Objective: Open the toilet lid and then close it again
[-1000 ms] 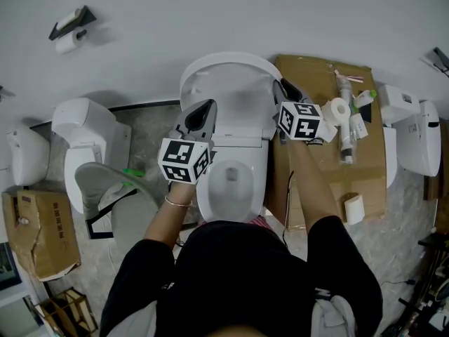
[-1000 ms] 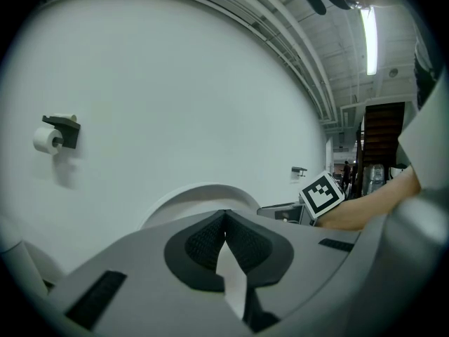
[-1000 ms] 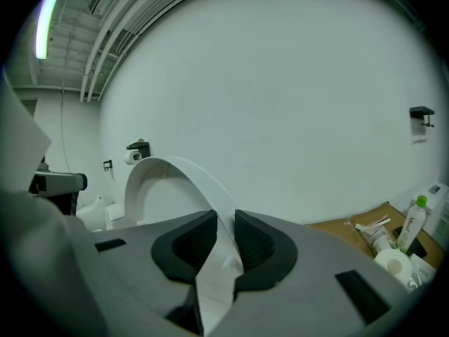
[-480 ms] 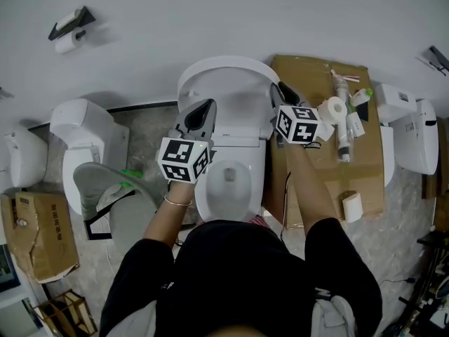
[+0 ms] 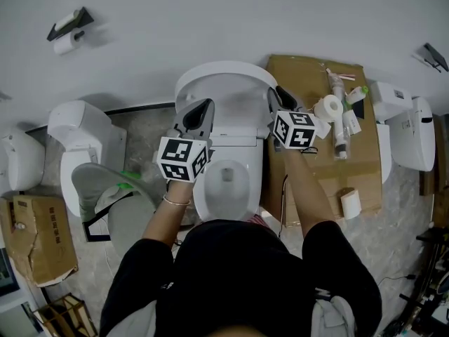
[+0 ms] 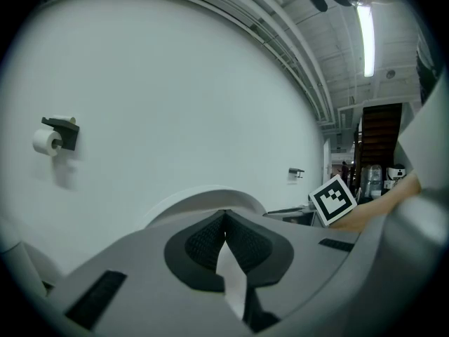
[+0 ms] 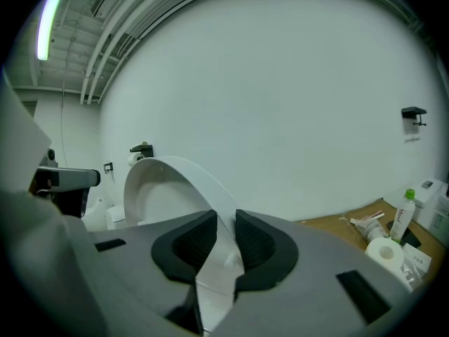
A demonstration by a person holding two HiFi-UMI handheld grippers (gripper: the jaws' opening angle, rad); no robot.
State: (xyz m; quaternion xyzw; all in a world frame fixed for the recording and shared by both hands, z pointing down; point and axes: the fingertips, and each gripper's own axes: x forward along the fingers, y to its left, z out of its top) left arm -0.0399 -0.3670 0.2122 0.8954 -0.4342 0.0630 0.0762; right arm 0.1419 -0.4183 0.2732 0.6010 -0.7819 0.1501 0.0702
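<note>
Right hand-held gripper (image 7: 226, 220): jaws clamped on the raised toilet lid (image 7: 168, 181) at its right edge.
Left hand-held gripper (image 6: 224, 216): jaws closed, empty, beside the lid's left edge.
Bowl (image 5: 226, 181): uncovered.
Room: wall (image 5: 210, 20) behind the lid; cardboard (image 5: 302, 72) just right.

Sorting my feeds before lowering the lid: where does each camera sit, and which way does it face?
Head view: overhead, looking down on the raised toilet lid; both forearms show.
Left gripper view: on the left hand-held gripper, facing the wall; jaws pinch the lid's rim.
Right gripper view: on the right hand-held gripper, likewise.
Shared: all three show the lid.
</note>
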